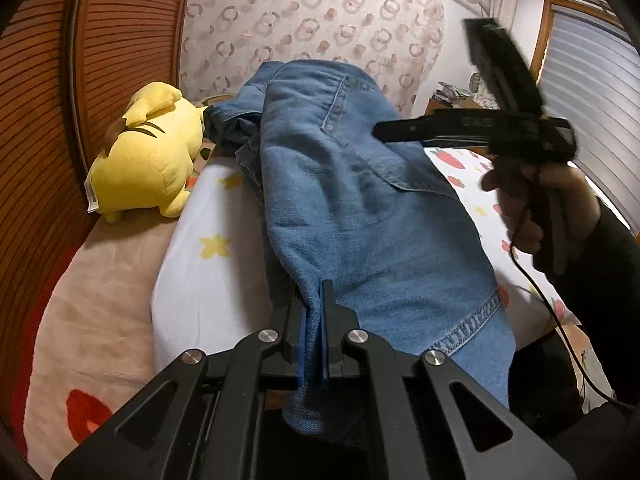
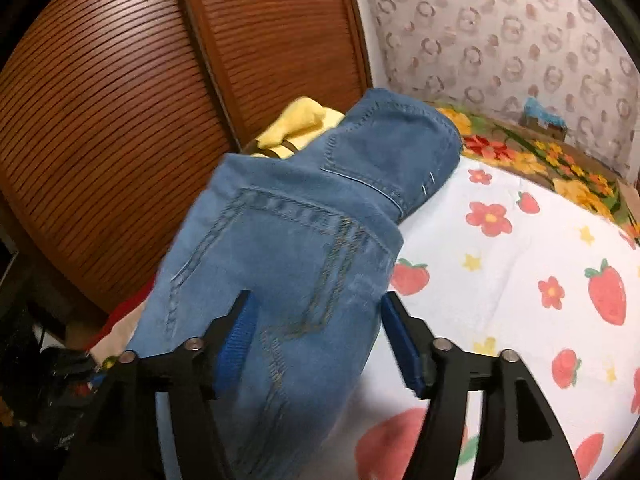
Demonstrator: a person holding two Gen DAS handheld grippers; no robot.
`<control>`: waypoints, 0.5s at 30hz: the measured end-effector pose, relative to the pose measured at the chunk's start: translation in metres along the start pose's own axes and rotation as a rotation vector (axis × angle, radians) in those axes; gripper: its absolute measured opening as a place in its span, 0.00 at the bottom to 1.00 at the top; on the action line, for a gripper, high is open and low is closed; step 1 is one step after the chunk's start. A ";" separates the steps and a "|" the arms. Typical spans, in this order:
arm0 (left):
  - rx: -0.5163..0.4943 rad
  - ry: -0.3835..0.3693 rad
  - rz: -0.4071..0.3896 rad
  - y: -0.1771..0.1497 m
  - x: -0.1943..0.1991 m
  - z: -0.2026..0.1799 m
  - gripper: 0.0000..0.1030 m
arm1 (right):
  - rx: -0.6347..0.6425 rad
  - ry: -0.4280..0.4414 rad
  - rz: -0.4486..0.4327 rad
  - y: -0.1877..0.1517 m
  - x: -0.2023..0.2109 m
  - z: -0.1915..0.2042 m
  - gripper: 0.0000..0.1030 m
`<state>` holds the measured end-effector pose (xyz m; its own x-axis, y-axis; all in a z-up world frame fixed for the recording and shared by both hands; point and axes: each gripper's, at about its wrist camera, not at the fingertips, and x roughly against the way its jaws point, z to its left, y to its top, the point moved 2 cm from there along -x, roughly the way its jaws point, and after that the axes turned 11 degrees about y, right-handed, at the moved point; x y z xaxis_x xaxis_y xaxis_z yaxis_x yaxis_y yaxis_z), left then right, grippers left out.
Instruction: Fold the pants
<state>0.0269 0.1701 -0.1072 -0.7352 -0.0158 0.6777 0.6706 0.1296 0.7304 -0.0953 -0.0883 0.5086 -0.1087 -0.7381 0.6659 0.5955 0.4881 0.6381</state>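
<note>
Two tongs at work: your left tongs (image 1: 316, 320) pinch the jeans (image 1: 360, 200) on the bed (image 1: 200, 280), right tongs (image 2: 316, 340) gape wide.

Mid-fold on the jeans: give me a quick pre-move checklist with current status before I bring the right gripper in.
1. Left gripper clamped on the jeans: ok, denim is pinched between its fingers.
2. Right gripper open: ok, jaws spread wide.
3. Denim between the right gripper's fingers: ok, but not gripped yet.
4. Yellow plush toy away from the fold path: cannot tell, it lies close beside the jeans.
5. Jeans lying flat: not ok, bunched at the far end.
6. Cable free of fabric: cannot tell.
</note>
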 end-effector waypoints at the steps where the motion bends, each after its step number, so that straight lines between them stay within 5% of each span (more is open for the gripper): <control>1: 0.000 -0.001 0.001 0.000 0.000 0.001 0.06 | -0.010 -0.003 0.012 0.000 -0.005 -0.004 0.75; 15: 0.010 -0.016 0.002 -0.001 -0.002 0.004 0.06 | -0.144 0.142 0.085 -0.008 -0.031 -0.036 0.79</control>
<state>0.0278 0.1743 -0.1097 -0.7352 0.0003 0.6779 0.6713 0.1399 0.7279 -0.0684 -0.0861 0.4690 0.0541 -0.7601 0.6475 0.7066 0.4874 0.5130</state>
